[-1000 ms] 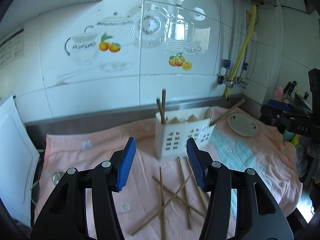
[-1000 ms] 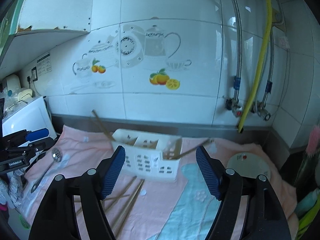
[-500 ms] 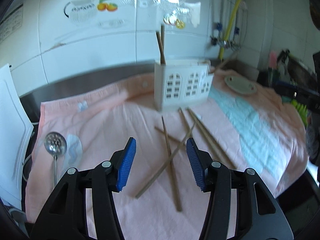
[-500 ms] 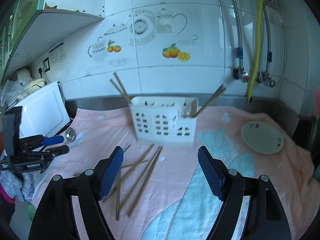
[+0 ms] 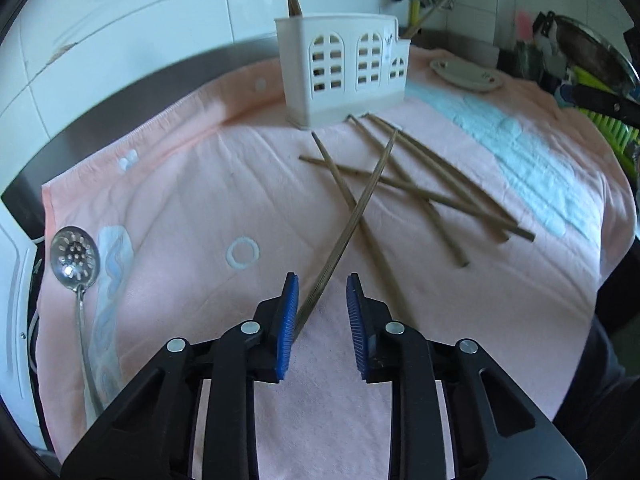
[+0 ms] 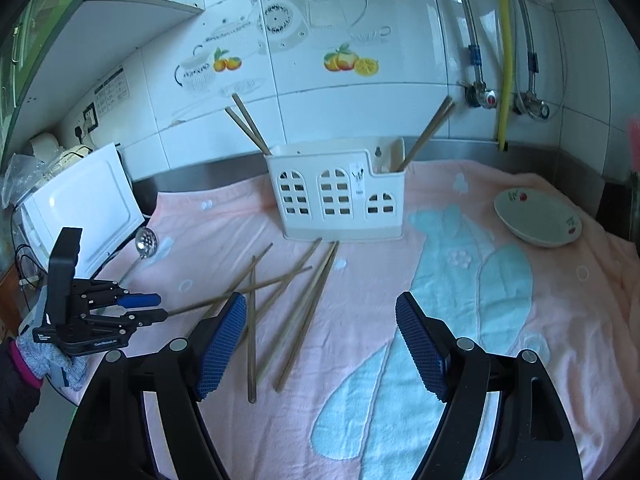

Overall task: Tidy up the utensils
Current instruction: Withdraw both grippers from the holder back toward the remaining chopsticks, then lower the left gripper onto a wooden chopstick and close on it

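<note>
Thin brown chopsticks (image 5: 400, 184) lie crossed; left gripper (image 5: 322, 320) fingers, just closing, seemingly not yet pinching one; right gripper (image 6: 320, 344) fingers wide.

Both handheld tools are matt black plastic, each built from two forked arms of flat, angular links. Round silver screw heads sit at the pivots, two showing on either arm. The left gripper (image 5: 322, 316) carries narrow blue pads with a fine ribbed face along the inside of its jaws. The right gripper (image 6: 320, 348) has broader blue pads, cross-hatched like a grid. Seen from the right-hand tool, the left one has a boxy black block standing at its rear and small white lettering along its side, too small to read. The hand (image 6: 52, 364) behind it wears a grey knitted glove with a pink cuff, over a dark sleeve.
</note>
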Tool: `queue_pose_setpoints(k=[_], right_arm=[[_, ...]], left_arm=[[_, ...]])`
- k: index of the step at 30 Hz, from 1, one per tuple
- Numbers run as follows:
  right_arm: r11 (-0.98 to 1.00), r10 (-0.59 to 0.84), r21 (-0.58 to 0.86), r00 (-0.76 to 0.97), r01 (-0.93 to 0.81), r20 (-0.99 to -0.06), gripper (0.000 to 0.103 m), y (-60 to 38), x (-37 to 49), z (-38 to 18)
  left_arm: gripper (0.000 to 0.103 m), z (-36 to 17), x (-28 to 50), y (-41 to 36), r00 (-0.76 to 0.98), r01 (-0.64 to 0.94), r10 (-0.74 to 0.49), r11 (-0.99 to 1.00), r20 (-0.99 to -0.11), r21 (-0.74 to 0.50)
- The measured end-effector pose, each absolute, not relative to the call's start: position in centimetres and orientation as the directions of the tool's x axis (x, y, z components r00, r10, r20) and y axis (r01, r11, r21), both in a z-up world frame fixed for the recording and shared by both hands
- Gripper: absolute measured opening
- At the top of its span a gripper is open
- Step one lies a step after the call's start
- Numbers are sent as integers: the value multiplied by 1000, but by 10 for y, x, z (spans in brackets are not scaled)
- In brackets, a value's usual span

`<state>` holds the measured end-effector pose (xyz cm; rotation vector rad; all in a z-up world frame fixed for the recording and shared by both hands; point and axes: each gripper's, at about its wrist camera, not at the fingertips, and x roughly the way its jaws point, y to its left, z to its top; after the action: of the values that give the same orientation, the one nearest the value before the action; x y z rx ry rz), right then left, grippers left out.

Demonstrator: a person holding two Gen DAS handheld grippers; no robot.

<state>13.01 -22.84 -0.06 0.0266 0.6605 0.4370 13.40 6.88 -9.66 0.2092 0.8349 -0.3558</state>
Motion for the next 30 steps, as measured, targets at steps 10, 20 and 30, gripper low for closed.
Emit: queue_pose_setpoints(k=[10, 20, 30], right_arm=[[904, 405, 160, 676, -395, -616, 74, -212, 131, -13], [895, 415, 150, 658, -421, -629, 73, -200, 125, -22], [877, 431, 136, 631, -461, -645, 67, -185, 115, -35]], left_arm=[[16, -111, 147, 70, 598, 395, -212, 917, -773, 55], [8, -113, 141, 61, 609, 419, -201, 903, -767, 96], [6, -101, 129, 53, 637, 422, -210, 900, -742, 107]])
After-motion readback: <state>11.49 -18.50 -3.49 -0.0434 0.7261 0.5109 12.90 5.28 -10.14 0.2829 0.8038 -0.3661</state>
